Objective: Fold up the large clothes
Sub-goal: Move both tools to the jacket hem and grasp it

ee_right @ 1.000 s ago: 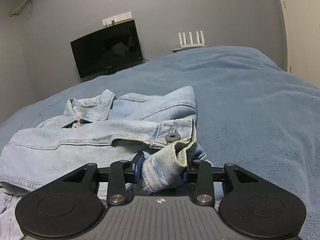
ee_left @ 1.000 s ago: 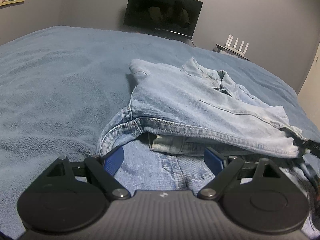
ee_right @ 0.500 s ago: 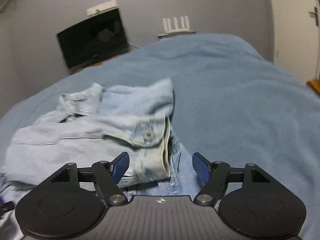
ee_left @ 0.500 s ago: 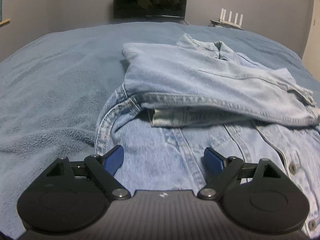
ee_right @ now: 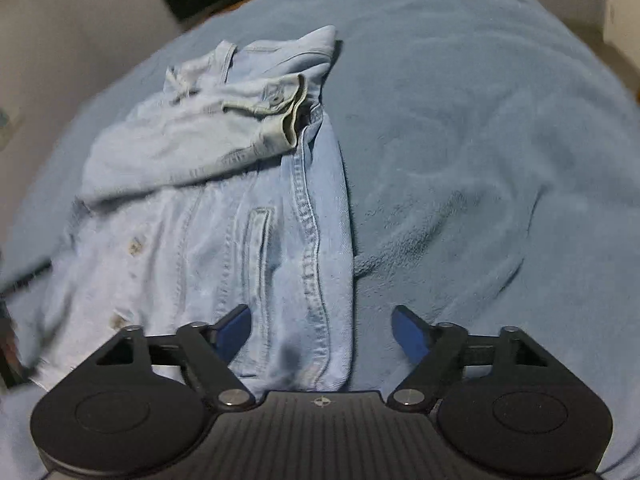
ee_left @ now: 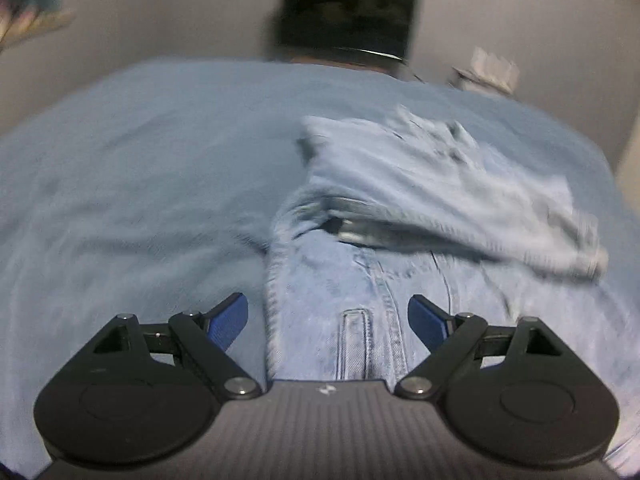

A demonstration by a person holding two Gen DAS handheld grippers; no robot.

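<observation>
A light blue denim jacket (ee_left: 400, 280) lies front up on the bed, one sleeve (ee_right: 192, 148) folded across its chest and the cuff (ee_right: 288, 120) resting near its right edge. My left gripper (ee_left: 326, 312) is open above the jacket's lower left part, over the side seam and a pocket, holding nothing; this view is blurred. My right gripper (ee_right: 320, 320) hovers over the jacket's (ee_right: 240, 240) lower right edge. Its jaws are wide and closing slightly. The hem edge shows in the gap below the fingers, but the pads do not press on it.
A blue fleece blanket (ee_right: 480, 160) covers the whole bed (ee_left: 140, 180) around the jacket. A dark monitor (ee_left: 348, 12) stands against the grey wall beyond the bed, with a white router (ee_left: 492, 68) to its right. A dark blurred shape (ee_right: 12, 320) sits at the right wrist view's left edge.
My right gripper let go of the sleeve cuff, opened and drew back toward the hem, tilting down. The sleeve now lies across the chest. My left gripper also pulled back, staying open.
</observation>
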